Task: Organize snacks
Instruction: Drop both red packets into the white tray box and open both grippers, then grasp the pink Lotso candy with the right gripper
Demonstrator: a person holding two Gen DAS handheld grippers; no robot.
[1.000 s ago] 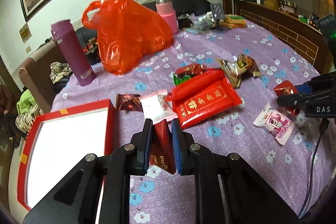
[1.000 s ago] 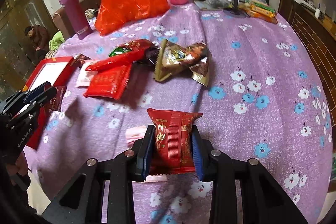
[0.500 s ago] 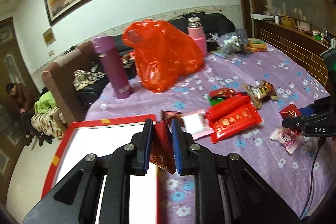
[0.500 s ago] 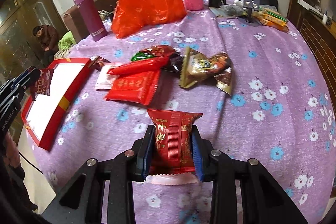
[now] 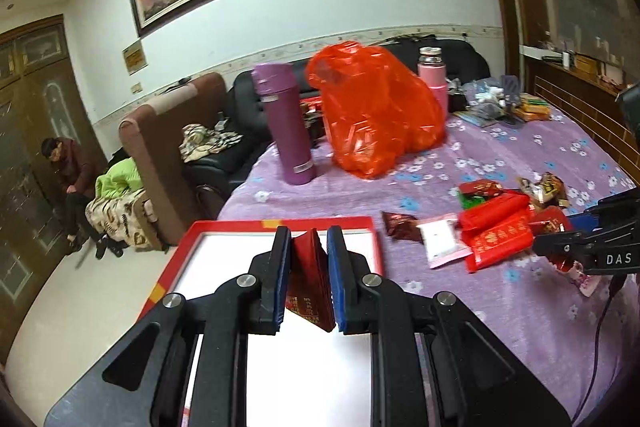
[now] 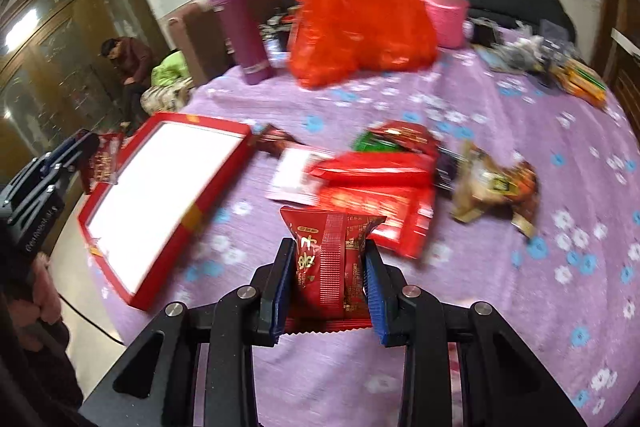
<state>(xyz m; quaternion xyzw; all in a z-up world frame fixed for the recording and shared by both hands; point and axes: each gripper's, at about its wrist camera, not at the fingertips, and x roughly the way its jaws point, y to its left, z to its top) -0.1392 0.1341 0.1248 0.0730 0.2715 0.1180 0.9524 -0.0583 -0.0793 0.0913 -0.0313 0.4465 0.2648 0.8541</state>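
My left gripper (image 5: pixel 308 239) is shut on a thin dark red snack packet (image 5: pixel 310 277), held on edge above the white inside of the red box (image 5: pixel 372 239). In the right wrist view the same box (image 6: pixel 224 183) lies at the table's left edge, with the left gripper (image 6: pixel 86 147) beside its far left corner. The right gripper (image 6: pixel 326 249) is shut on a red snack packet (image 6: pixel 328 259), lifted over the purple cloth. More snacks lie in a heap: big red packs (image 6: pixel 376 187), a white and pink packet (image 6: pixel 292 173), brown packets (image 6: pixel 496 187).
An orange plastic bag (image 5: pixel 372 115), a purple flask (image 5: pixel 286 123) and a pink flask (image 5: pixel 432 79) stand at the back of the flowered purple tablecloth (image 6: pixel 540 287). Sofas stand behind the table. A person (image 5: pixel 68 171) sits at far left. The table edge runs beside the box.
Both grippers have travelled left and risen a little with their packets. The left one now hangs over the red box; the right one has come nearer the box.
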